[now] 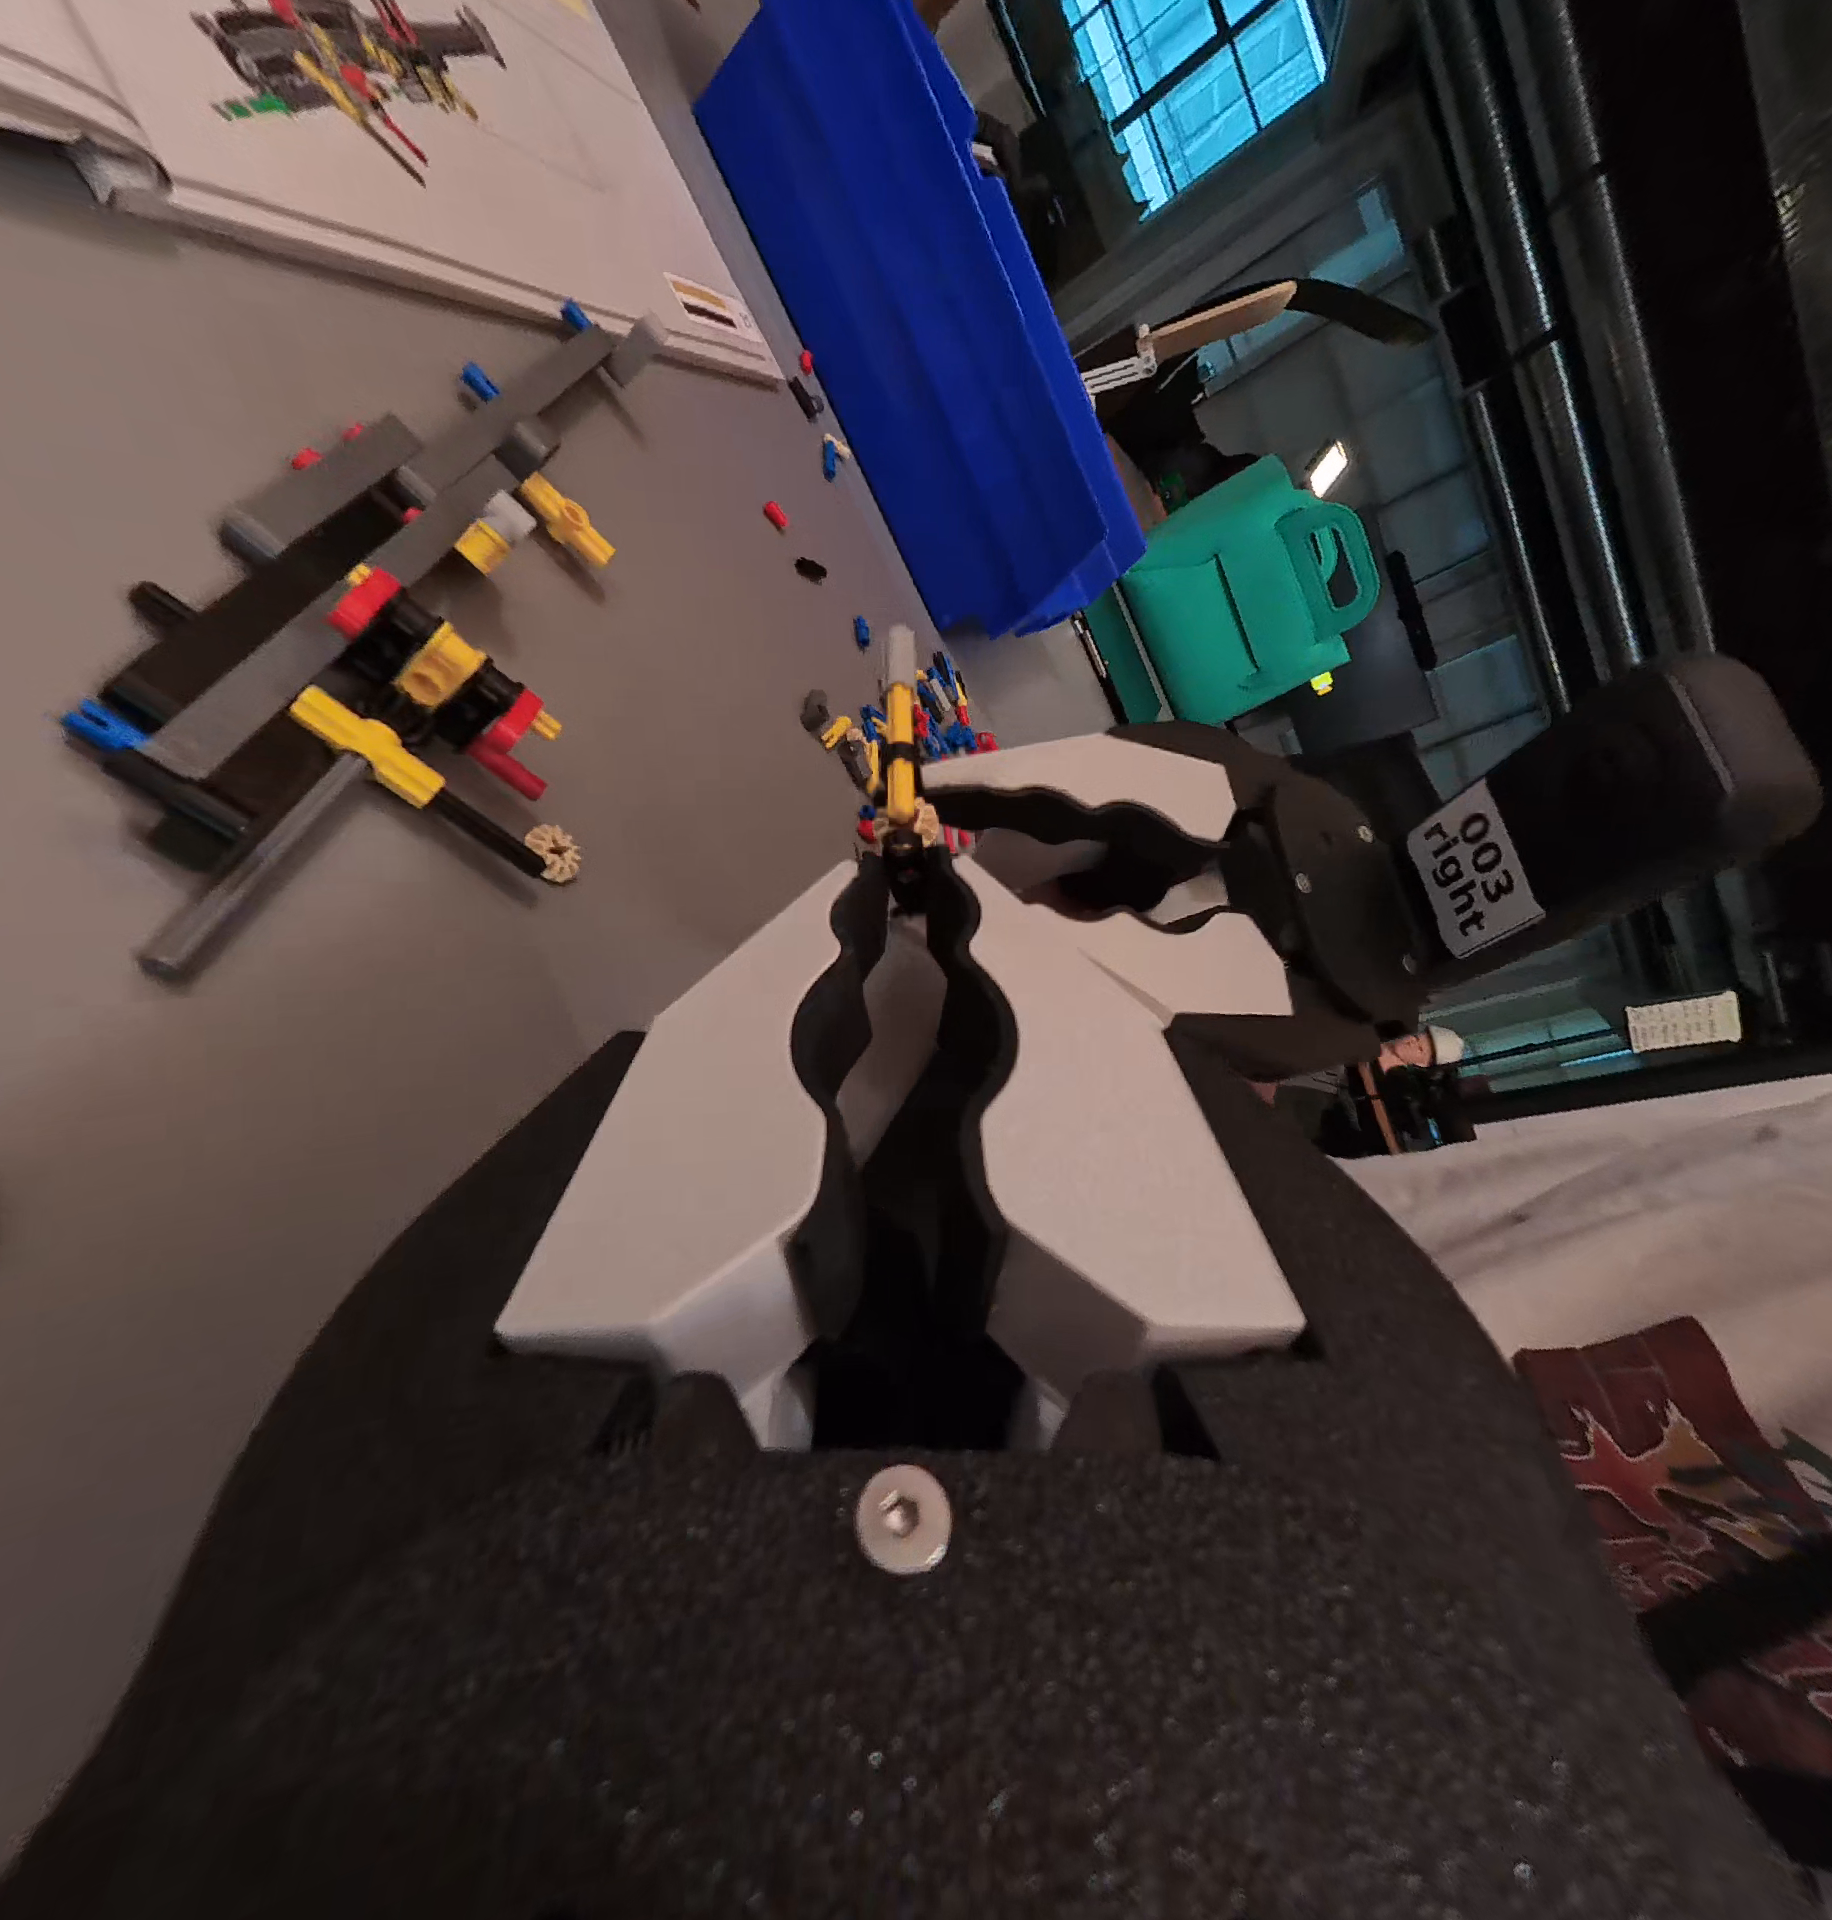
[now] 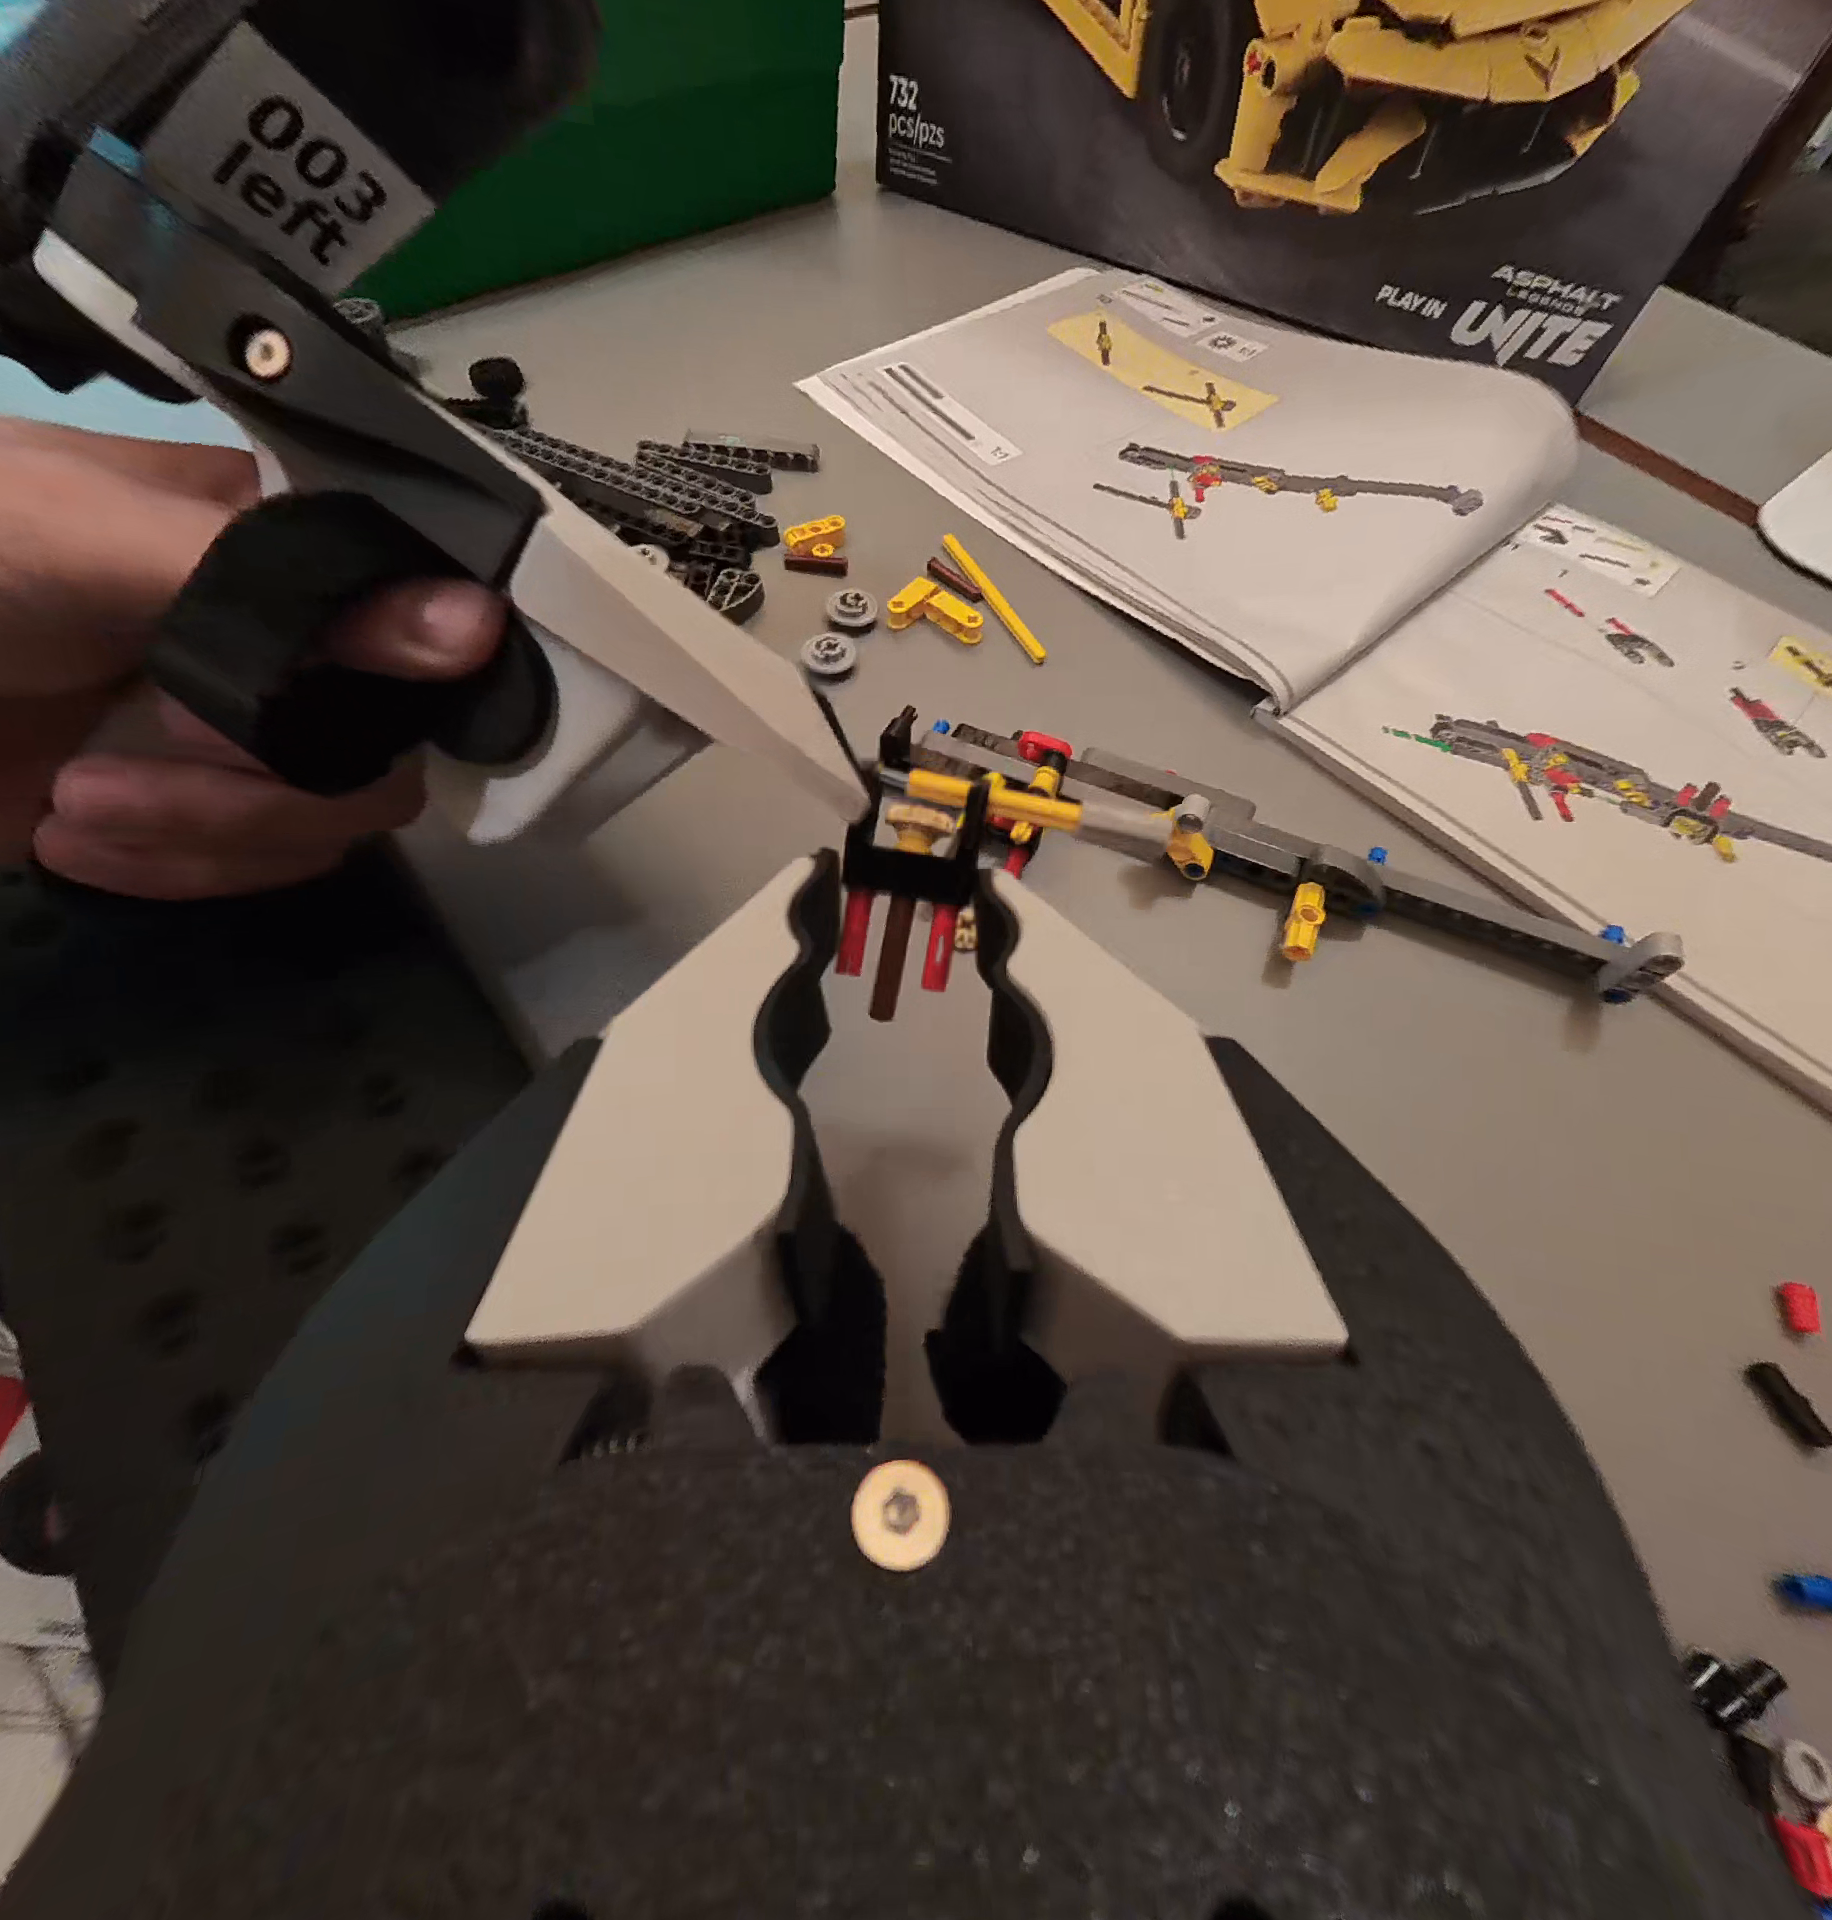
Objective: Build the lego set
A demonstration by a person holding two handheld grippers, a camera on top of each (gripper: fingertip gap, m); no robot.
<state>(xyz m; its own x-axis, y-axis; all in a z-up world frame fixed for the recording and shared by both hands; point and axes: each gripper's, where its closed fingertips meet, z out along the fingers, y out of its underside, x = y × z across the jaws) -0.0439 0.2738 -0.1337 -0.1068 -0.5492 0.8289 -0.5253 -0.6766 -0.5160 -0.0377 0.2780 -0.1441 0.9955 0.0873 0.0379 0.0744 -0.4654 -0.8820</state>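
Note:
A small subassembly (image 2: 907,831) is held in the air between both grippers: a black frame with red pins and a brown axle, a tan gear and a yellow axle piece. In the left wrist view (image 1: 899,769) the yellow axle points away from me. My left gripper (image 1: 907,883) is shut on its near end, and its tip (image 2: 858,800) reaches in from the upper left. My right gripper (image 2: 907,883) closes on the black frame's sides and comes in from the right (image 1: 938,805). The long grey and black assembly (image 2: 1307,862) lies on the table beyond, also seen at the left (image 1: 351,644).
An open instruction booklet (image 2: 1255,488) and the set's box (image 2: 1359,156) lie behind. A pile of black beams and yellow parts (image 2: 673,499) sits at the back left. A blue bin (image 1: 922,312) stands by small loose pins (image 1: 933,712). More pins (image 2: 1790,1403) lie right. My two grippers' fingertips are within a few centimetres of each other.

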